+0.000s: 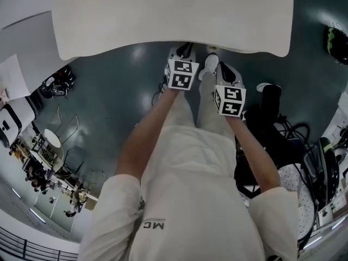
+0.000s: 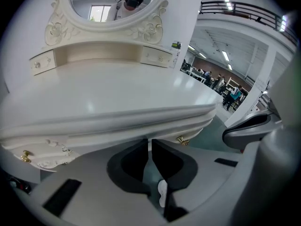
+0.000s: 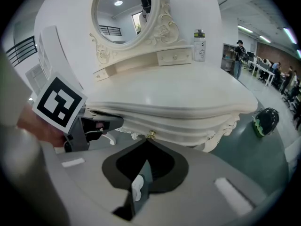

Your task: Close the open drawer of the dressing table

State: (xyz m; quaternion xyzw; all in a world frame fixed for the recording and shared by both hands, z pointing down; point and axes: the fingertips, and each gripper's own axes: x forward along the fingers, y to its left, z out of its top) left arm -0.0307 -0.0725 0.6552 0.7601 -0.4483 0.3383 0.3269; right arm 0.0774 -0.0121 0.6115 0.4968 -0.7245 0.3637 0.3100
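The white dressing table (image 1: pixel 163 15) fills the top of the head view. Both grippers are held at its front edge. My left gripper (image 1: pixel 185 50) has its jaws together with a thin slit between them (image 2: pixel 149 142), just under the moulded top, and holds nothing. A gold knob (image 2: pixel 181 140) on the carved drawer front lies to its right. My right gripper (image 1: pixel 225 74) is shut and empty, and its tips (image 3: pixel 147 142) sit just below another gold knob (image 3: pixel 150 134). How far the drawer stands out cannot be told.
An oval mirror (image 3: pixel 123 18) and small upper drawers (image 3: pixel 175 56) stand at the table's back, with a bottle (image 3: pixel 200 46) beside them. A black bag and cables (image 1: pixel 272 124) lie on the floor at right, near a green-and-black object (image 3: pixel 265 119). People stand far off.
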